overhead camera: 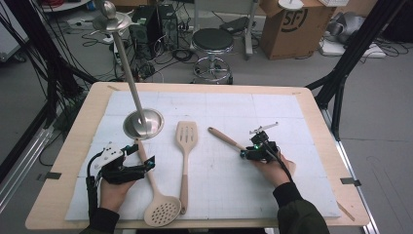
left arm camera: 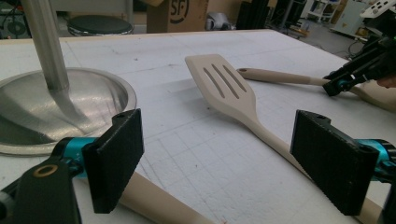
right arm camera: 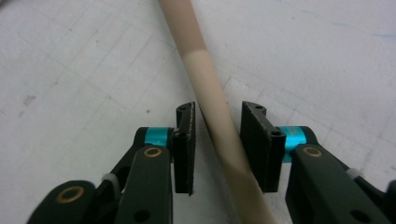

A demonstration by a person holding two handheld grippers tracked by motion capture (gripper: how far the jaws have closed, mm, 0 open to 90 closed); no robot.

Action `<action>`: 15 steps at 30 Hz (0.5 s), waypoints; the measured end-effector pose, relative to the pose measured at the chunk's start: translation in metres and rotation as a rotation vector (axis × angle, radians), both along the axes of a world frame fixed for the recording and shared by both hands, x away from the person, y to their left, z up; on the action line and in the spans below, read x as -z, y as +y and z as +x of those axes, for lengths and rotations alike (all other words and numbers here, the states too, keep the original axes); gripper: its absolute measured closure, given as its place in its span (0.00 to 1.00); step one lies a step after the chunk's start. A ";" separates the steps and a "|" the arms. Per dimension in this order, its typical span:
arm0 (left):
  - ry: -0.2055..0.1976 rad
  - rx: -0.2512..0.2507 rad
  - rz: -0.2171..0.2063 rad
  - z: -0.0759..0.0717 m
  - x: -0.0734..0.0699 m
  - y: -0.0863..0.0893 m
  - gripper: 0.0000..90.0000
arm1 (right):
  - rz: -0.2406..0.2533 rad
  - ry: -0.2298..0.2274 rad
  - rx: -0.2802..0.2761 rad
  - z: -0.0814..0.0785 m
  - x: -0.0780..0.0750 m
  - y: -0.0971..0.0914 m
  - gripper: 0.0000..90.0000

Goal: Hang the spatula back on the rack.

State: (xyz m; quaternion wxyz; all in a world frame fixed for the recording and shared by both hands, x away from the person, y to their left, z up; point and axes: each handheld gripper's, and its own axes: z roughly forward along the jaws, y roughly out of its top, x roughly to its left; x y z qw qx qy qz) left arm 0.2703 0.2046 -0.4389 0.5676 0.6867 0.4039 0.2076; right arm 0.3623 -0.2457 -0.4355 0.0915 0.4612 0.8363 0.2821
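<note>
Beige round utensil handle (right arm camera: 210, 88) between right tongs (right arm camera: 217, 140), unclamped; left tongs (left arm camera: 224, 154) apart over gridded mat (left arm camera: 187, 154).

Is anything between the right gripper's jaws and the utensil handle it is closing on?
Nothing visible. In the right gripper view the beige handle runs bare between the right gripper, small gaps at both pads. The slotted spatula lies apart.

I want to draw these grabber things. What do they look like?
Each gripper is black, the left gripper and the right gripper, with two flat black fingers on bright teal collars and brass-coloured rivets. The left carries a grey three-cornered plate, and black cables trail back. The person wears dark sleeves.
</note>
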 end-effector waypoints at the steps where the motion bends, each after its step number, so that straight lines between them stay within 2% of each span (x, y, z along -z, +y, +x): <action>1: 0.000 0.000 0.000 0.000 0.000 0.000 0.20 | -0.003 -0.002 -0.004 0.000 0.000 0.000 0.75; 4: 0.001 -0.002 0.000 0.000 0.000 0.000 0.20 | -0.015 -0.006 -0.015 0.000 0.000 0.000 0.77; 7: 0.002 -0.002 -0.001 0.001 0.000 0.000 0.20 | -0.066 -0.036 -0.045 -0.002 -0.001 0.004 0.82; 9: 0.002 -0.002 -0.003 0.001 0.000 0.000 0.20 | -0.076 -0.027 -0.046 -0.002 -0.003 0.006 0.87; 12: 0.002 -0.002 -0.006 0.001 0.000 0.000 0.20 | -0.033 0.007 -0.015 0.000 -0.004 0.003 0.88; 14: 0.003 -0.001 -0.006 0.001 0.001 0.000 0.20 | 0.036 0.032 -0.014 -0.001 -0.006 0.000 0.88; 15: 0.003 -0.001 -0.006 0.001 0.001 0.000 0.20 | 0.051 0.019 -0.019 -0.002 -0.009 0.000 0.88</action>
